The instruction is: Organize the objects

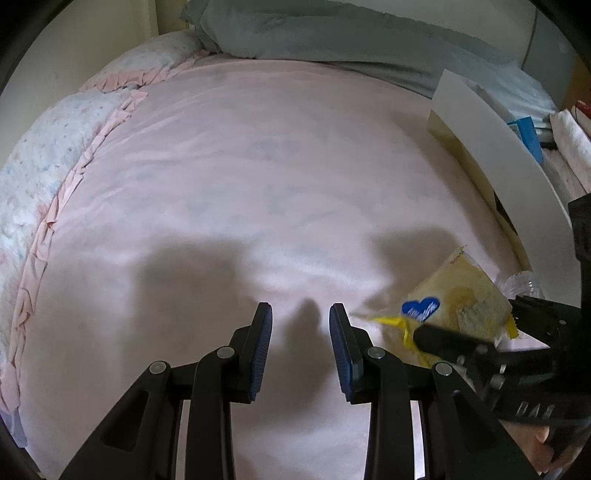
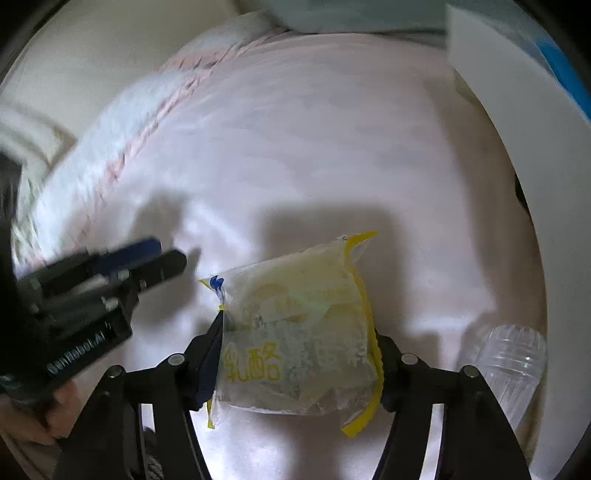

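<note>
Right claw (image 2: 295,354) closed around a yellow-edged snack packet (image 2: 295,332), pads against both sides, just above a pink bedsheet (image 2: 295,147). Left claw (image 1: 301,349) narrowly open, holding nothing, just left of the packet. Clear plastic bottle (image 2: 513,369) lying right of the right claw. Beyond it, a white box wall (image 2: 517,129). Farther off, grey pillow (image 1: 314,33), ruffled floral quilt (image 1: 55,147), cream wall (image 1: 74,37).

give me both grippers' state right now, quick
left gripper: open, nothing between its fingers
right gripper: closed on the snack packet
</note>
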Demonstrator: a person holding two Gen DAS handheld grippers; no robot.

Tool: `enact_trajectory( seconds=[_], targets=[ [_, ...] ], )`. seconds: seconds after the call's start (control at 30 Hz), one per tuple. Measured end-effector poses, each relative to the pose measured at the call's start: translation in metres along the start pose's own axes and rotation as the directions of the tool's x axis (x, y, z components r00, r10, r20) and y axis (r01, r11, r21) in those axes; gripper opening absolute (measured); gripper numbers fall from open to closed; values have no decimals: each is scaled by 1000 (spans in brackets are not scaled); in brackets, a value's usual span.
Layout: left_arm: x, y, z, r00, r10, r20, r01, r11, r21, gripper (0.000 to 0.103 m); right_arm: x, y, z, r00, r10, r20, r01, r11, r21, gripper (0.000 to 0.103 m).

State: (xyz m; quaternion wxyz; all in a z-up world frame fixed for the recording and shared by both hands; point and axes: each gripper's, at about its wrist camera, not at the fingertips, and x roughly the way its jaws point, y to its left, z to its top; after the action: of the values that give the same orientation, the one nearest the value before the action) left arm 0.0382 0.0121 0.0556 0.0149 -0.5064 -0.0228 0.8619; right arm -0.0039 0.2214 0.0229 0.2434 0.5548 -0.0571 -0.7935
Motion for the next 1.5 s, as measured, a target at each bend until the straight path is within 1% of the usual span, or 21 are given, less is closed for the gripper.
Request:
enact_trajectory(
  seconds=[0.07,0.17,0.27,0.33,0.47,0.53,0.6,0.63,0.7,0.8,0.87,0.93,1.03,1.13,1.17,1.23,1.27,1.3,1.4,1.5],
  targets=[
    [-3,-1,1,1000,-4,13,4,1000,7,32,-4,-7,1,1000,14,15,-14,1000,18,60],
    [-7,-4,2,999,-15,30,15,1000,14,32,-3,3,7,1000,-16,25,16,1000,-1,59],
    [-13,-6,4,998,-26,57,25,1000,16,32,-17,4,11,998,-7,59,7,1000,-8,59],
    [-19,-7,8,995,-50,81,49,999,13,32,-30,3,17,996,1,90,-1,1000,-5,59],
    [-32,-15,15,985,-128,117,126,992,25,32,-57,-2,26,989,13,149,-16,1000,25,59],
    [-43,-22,20,975,-179,134,176,984,30,32,-70,-7,30,985,28,172,-37,998,47,59],
    [-53,-29,26,958,-246,144,244,969,32,33,-84,-9,32,979,34,202,-45,998,53,59],
    [-59,-34,29,949,-276,152,273,961,42,34,-94,-10,32,974,22,223,-35,998,53,59],
    [-73,-48,35,941,-292,171,280,956,93,35,-110,-13,34,967,-8,254,-5,999,51,59],
    [-85,-68,40,934,-310,176,286,947,147,37,-140,-23,36,949,-51,312,27,997,79,59],
    [-91,-84,45,920,-355,165,330,930,161,37,-164,-38,33,930,-78,360,38,992,116,59],
    [-96,-103,51,898,-410,158,382,906,180,37,-186,-51,30,914,-96,395,39,988,151,59],
    [-103,-135,59,881,-449,148,413,883,222,37,-207,-70,29,904,-138,404,52,975,216,60],
    [-108,-165,67,871,-471,142,424,865,268,37,-221,-86,28,898,-194,395,83,956,282,60],
    [-110,-177,69,869,-474,139,423,860,286,37,-225,-92,27,895,-214,392,96,949,299,60],
    [-112,-197,72,873,-469,135,409,855,320,37,-232,-105,24,893,-239,381,107,936,336,60],
    [-110,-204,74,876,-465,130,404,853,331,37,-236,-111,23,894,-234,382,94,932,350,60],
    [-110,-213,76,879,-461,124,398,851,342,37,-239,-118,22,897,-212,387,62,929,365,60],
    [-104,-230,77,895,-427,127,361,863,352,37,-242,-132,20,898,-162,408,-15,917,398,61],
    [-99,-235,75,908,-400,126,337,875,347,37,-239,-143,19,904,-154,399,-38,901,433,61]
  ],
)
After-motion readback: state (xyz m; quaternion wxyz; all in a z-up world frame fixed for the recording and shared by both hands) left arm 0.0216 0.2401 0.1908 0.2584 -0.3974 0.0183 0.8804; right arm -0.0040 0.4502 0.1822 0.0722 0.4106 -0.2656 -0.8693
